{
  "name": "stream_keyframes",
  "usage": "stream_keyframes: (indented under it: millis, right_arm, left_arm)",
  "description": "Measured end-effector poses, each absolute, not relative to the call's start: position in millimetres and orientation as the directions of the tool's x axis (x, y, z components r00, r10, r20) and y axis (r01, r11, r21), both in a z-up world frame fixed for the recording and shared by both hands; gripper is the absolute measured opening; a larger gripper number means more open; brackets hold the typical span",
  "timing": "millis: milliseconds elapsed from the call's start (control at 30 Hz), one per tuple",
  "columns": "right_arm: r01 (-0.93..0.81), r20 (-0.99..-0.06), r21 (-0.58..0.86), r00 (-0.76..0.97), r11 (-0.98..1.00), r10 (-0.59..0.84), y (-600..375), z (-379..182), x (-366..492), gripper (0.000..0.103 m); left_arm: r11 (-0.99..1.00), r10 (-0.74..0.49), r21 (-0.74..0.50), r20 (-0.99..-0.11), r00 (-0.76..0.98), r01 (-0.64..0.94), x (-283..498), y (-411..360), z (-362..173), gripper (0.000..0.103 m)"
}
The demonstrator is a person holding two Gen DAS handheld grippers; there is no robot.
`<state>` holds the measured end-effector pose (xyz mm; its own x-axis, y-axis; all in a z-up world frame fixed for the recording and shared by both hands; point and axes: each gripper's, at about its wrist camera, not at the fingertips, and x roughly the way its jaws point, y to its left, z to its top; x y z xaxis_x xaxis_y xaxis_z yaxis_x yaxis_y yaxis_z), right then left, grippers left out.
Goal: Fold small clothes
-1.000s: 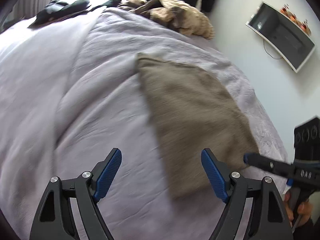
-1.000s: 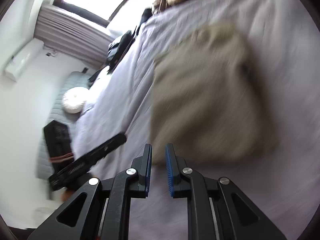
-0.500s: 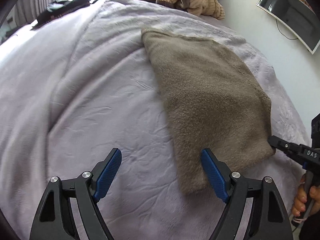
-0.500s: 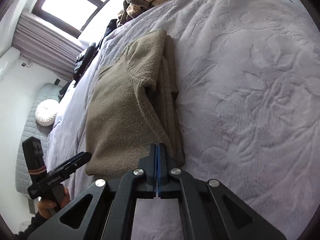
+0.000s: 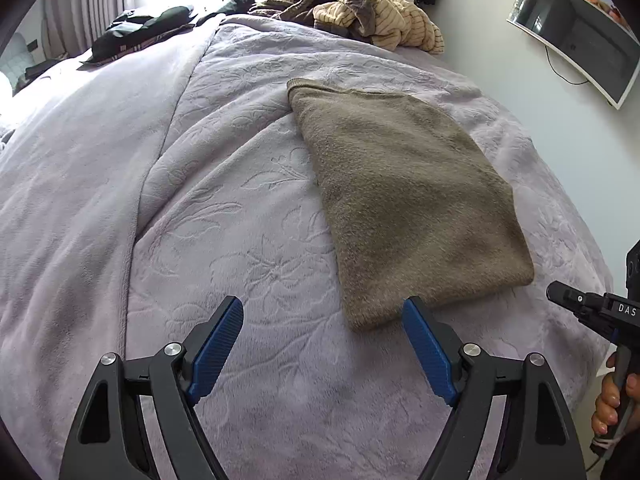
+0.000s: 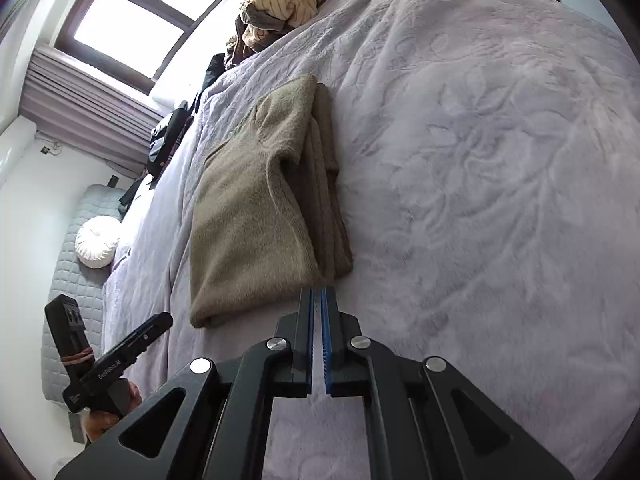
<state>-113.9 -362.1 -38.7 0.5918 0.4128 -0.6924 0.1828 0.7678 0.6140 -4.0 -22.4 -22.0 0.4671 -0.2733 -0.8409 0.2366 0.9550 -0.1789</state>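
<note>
Currently: the brown sweater (image 5: 408, 200) lies folded into a long narrow rectangle on the lilac bedspread (image 5: 240, 220), toward the bed's right edge as the left wrist view shows it; the right wrist view shows stacked layers along one long side.
Left gripper (image 5: 322, 344): blue pads spread wide, holding nothing, hovering over the bedspread just short of the sweater's near short end.
Right gripper (image 6: 318, 312): fingers pressed almost together with only a thin gap, nothing visibly pinched, tips just beside the near corner of the stacked layers.
Step in hand (judged): lengthwise folds look done; a crosswise fold, near end over far end, seems to remain.
Doing it well: grip both near corners through all layers, since the knit is thick and the inner flaps could slide; lift low, carry evenly so edges meet, then lay down and smooth.
Risk: pinching the plush bedspread along with the sweater.
Other clothes: striped cream garments (image 5: 384, 20) and dark garments (image 5: 140, 30) heaped at the bed's far edge.
Writing: "DAS" on the right tool seen in the left view; "GenRobot.AI", I think, on the left tool's body in the right view.
</note>
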Motion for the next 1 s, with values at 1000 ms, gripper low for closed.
stream_keyframes:
  millis: [1000]
  right_arm:
    - [0.167,-0.688,0.634,0.566,0.755,0.453,-353.6,-38.8,-138.4,0.005]
  left_arm:
    - [0.96,-0.251,-0.156,-0.845,0.473,0.231,-37.3,-34.8,-10.8,0.083]
